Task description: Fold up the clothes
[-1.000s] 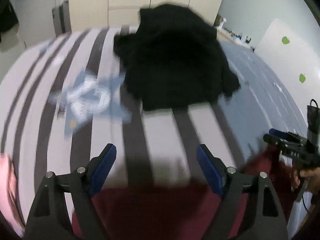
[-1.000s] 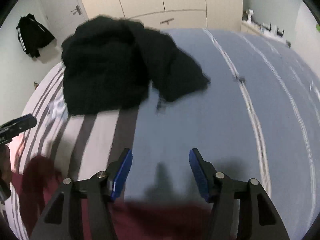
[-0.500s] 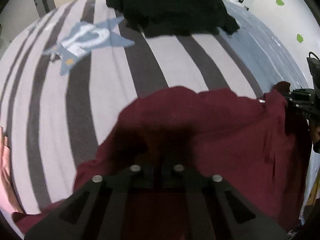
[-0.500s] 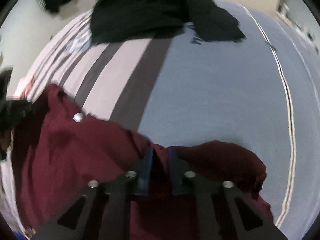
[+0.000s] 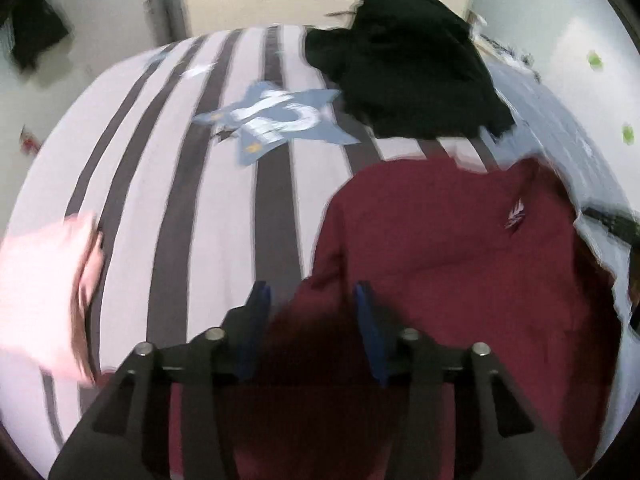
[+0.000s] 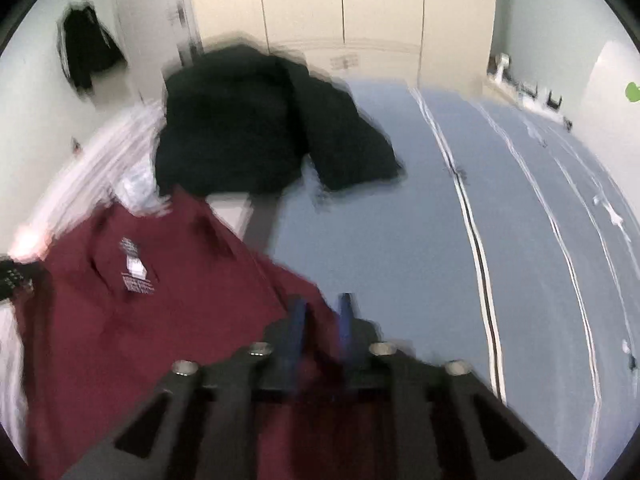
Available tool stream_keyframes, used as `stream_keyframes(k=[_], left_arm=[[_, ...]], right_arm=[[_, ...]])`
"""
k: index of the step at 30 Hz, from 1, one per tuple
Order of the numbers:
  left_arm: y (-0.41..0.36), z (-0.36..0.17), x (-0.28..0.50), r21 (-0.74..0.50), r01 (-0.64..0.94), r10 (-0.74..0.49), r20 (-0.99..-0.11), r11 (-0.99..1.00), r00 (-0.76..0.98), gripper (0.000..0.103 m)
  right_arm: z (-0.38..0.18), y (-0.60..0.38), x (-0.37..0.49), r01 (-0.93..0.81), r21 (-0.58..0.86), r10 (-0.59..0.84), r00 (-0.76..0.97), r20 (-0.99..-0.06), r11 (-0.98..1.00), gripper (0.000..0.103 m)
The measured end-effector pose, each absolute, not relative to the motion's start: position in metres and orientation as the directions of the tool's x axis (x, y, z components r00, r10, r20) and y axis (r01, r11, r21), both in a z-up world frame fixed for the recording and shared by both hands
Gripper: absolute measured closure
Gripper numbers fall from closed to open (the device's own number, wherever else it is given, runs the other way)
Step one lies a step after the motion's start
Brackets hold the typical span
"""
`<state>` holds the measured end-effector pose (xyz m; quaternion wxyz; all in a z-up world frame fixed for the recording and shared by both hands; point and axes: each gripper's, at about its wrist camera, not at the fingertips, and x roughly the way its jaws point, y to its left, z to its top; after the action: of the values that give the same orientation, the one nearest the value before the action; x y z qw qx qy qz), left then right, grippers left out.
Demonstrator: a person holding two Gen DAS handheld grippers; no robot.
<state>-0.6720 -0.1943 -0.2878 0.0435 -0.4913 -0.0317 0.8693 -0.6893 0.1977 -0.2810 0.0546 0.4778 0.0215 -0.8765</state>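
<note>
A maroon shirt (image 5: 460, 248) lies spread on the bed, its neck label (image 6: 136, 268) facing up. My left gripper (image 5: 312, 304) is over the shirt's near left edge. Its jaws are opening, and a fold of maroon cloth lies loose between the blue pads. My right gripper (image 6: 321, 318) is at the shirt's near right edge. Its jaws are also opening, still narrow, with cloth between them that they do not press. Both views are blurred by motion.
A heap of black clothing (image 5: 408, 68) lies farther up the bed, just beyond the shirt. A folded pink garment (image 5: 44, 288) sits at the left edge. The cover is grey-striped (image 5: 180, 220) on the left and plain blue (image 6: 400, 260) on the right. Wardrobe doors (image 6: 340, 4) stand behind.
A second ago both grippers were open above the shirt's hem. Half a second ago both were shut on the maroon cloth. Now the jaws have parted and the shirt lies farther up the bed.
</note>
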Motion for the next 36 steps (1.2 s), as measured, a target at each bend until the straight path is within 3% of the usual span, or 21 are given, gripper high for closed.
stream_keyframes(k=[2, 5, 10, 17, 19, 21, 22, 23, 24, 30, 36], left_arm=[[-0.203, -0.288, -0.660, -0.091, -0.008, 0.082, -0.852, -0.996, -0.518, 0.045], [-0.208, -0.299, -0.643, -0.032, 0.001, 0.028, -0.870, -0.999, -0.493, 0.045], [-0.229, -0.315, -0.638, 0.115, 0.047, -0.124, -0.883, -0.992, -0.452, 0.045], [-0.260, -0.353, -0.657, 0.115, 0.137, -0.154, -0.934, -0.984, -0.323, 0.045], [-0.260, -0.360, -0.658, 0.076, 0.129, -0.113, -0.943, -0.989, -0.314, 0.054], [-0.256, -0.360, -0.656, 0.033, 0.105, -0.066, -0.944, -0.994, -0.325, 0.085], [-0.255, -0.358, -0.655, 0.025, 0.094, -0.055, -0.942, -0.995, -0.330, 0.089], [-0.254, -0.351, -0.654, 0.040, 0.082, -0.066, -0.935, -0.996, -0.349, 0.092], [-0.253, -0.342, -0.651, 0.062, 0.068, -0.084, -0.924, -0.996, -0.374, 0.093], [-0.302, -0.279, -0.640, 0.095, 0.144, -0.152, -0.872, -0.985, -0.465, 0.094], [-0.360, -0.287, -0.631, 0.061, 0.275, -0.164, -0.915, -0.959, -0.369, 0.088]], right_arm=[[-0.290, 0.208, -0.676, 0.092, 0.020, -0.065, -0.516, -0.854, -0.996, 0.076], [-0.293, 0.225, -0.657, 0.044, 0.047, -0.063, -0.514, -0.855, -0.998, 0.066], [-0.300, 0.248, -0.651, -0.007, -0.052, 0.049, -0.477, -0.878, -0.999, 0.065], [-0.313, 0.301, -0.646, -0.144, -0.072, 0.124, -0.389, -0.913, -0.987, 0.065], [-0.326, 0.306, -0.646, -0.140, -0.060, 0.105, -0.340, -0.934, -0.988, 0.065], [-0.332, 0.304, -0.643, -0.118, -0.071, 0.107, -0.344, -0.933, -0.991, 0.066], [-0.332, 0.302, -0.641, -0.109, -0.070, 0.104, -0.347, -0.932, -0.992, 0.071], [-0.333, 0.301, -0.641, -0.097, -0.042, 0.073, -0.347, -0.935, -0.994, 0.087], [-0.332, 0.300, -0.641, -0.088, -0.030, 0.059, -0.345, -0.937, -0.996, 0.098], [-0.316, 0.315, -0.638, -0.115, -0.055, 0.095, -0.385, -0.918, -0.992, 0.099], [-0.299, 0.350, -0.641, -0.171, -0.067, 0.131, -0.395, -0.909, -0.983, 0.099]])
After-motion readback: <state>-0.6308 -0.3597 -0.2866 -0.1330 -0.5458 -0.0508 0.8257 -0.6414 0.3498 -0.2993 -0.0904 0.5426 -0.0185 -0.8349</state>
